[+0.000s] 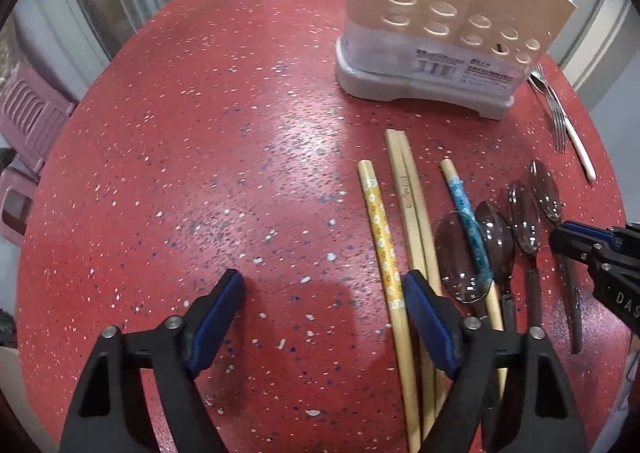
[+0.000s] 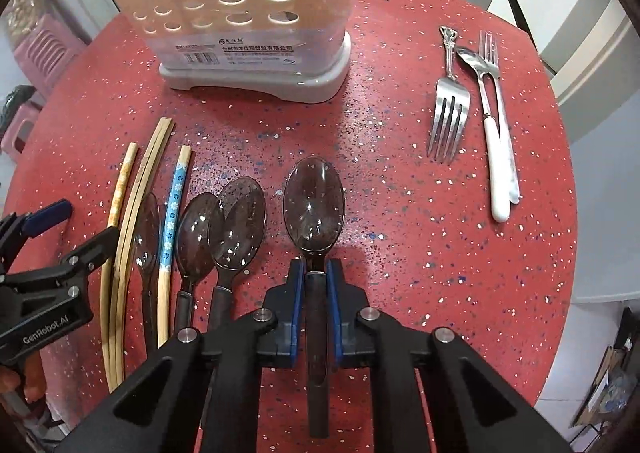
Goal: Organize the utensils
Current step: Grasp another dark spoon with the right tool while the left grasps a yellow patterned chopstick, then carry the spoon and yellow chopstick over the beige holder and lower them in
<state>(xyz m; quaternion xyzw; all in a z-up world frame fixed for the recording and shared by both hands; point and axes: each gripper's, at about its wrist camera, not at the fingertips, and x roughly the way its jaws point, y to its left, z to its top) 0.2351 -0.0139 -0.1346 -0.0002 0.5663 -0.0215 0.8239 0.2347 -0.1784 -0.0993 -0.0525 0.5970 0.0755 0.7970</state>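
Note:
A beige utensil holder (image 1: 436, 29) with round holes stands at the back of the red speckled table; it also shows in the right wrist view (image 2: 244, 13). My right gripper (image 2: 316, 273) is shut on the handle of a dark clear plastic spoon (image 2: 314, 205), whose bowl points at the holder. My left gripper (image 1: 324, 293) is open and empty, just left of the chopsticks (image 1: 408, 213). Three more dark spoons (image 2: 236, 225) and several chopsticks (image 2: 132, 221) lie side by side between the grippers.
Two metal forks (image 2: 448, 117) and a white-handled spoon (image 2: 494, 157) lie at the table's right side. Pink plastic stools (image 1: 28, 121) stand beyond the left edge. White appliances (image 2: 560, 13) stand behind the table.

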